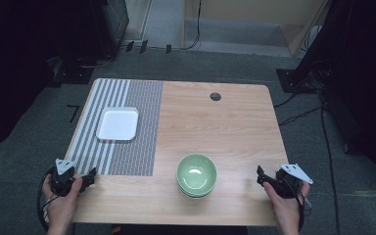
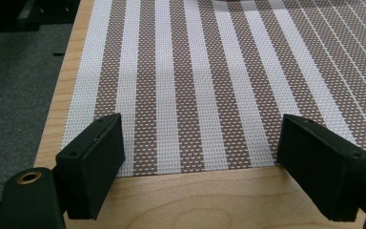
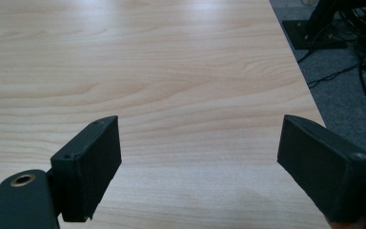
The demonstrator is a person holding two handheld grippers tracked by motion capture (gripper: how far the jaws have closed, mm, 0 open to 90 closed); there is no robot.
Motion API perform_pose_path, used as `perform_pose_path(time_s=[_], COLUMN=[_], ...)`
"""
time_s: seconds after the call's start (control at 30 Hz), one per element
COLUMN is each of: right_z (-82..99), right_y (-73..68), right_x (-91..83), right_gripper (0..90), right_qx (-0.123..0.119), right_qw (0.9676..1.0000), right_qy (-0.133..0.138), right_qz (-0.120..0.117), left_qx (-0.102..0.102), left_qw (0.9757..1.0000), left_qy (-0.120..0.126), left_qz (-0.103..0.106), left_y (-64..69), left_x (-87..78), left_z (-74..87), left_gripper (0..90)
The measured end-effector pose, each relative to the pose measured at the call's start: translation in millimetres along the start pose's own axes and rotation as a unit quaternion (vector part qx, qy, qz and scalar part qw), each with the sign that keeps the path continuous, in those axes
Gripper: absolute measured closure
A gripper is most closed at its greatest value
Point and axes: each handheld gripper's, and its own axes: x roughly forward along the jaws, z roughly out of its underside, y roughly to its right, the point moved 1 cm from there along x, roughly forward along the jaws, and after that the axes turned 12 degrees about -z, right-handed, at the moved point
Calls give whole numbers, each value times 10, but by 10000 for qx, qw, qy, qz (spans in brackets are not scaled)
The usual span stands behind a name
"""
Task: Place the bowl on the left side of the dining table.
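The right hand-held gripper [image 1: 260,175] is wide, with nothing in it, over bare bench [image 1: 225,127]. The left hand-held gripper [image 1: 89,177] is wide too, at the striped mat [image 1: 127,93]. At 9 o'clock from the right one sits a shiny green bowl [image 1: 197,172], stacked. How many bowls lie under it is hard to tell.

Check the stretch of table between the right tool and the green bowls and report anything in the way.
Nothing visible is in the way: bare wood lies between the right tool and the stacked green bowls.
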Motion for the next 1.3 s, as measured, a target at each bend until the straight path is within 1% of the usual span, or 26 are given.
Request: perform_pose_path(time_s=[0.27,0.33,0.4,0.57,0.6,0.63,0.73,0.77,0.97,1.1,1.3], right_z=[-96,-113,-127,-160,-160,-175,-187,-200,-225,-247,-301], right_y=[-157,-195,-236,-341,-341,-389,-425,-471,-562,-609,-712], right_x=[-93,-102,-112,-141,-141,-155,-164,-172,-182,-195,-194], right_gripper=[148,152,153,155,155,158,159,162,180,187,191], right_qx=[-49,-11,-24,-82,-82,-110,-150,-169,-200,-150,-218], right_qw=[9996,9996,9995,9989,9989,9987,9984,9982,9977,9971,9963], right_qy=[192,173,191,231,231,248,256,247,259,285,300], right_qz=[-176,-214,-266,-394,-394,-443,-482,-528,-589,-682,-779], left_qx=[0,-1,-1,-1,-1,0,0,-1,-22,-23,-22], left_qw=[10000,10000,10000,10000,10000,10000,10000,10000,10000,10000,10000], left_qy=[1,1,1,0,0,1,1,1,1,1,1], left_qz=[0,-1,-1,-1,-1,-1,-2,-2,-10,-9,-9], left_y=[0,0,0,0,0,0,0,1,3,3,3], left_x=[0,0,0,0,0,0,0,0,1,1,1], left_z=[0,0,0,0,0,0,0,0,-1,-1,-1], left_gripper=[155,155,155,155,155,155,155,155,154,154,154])
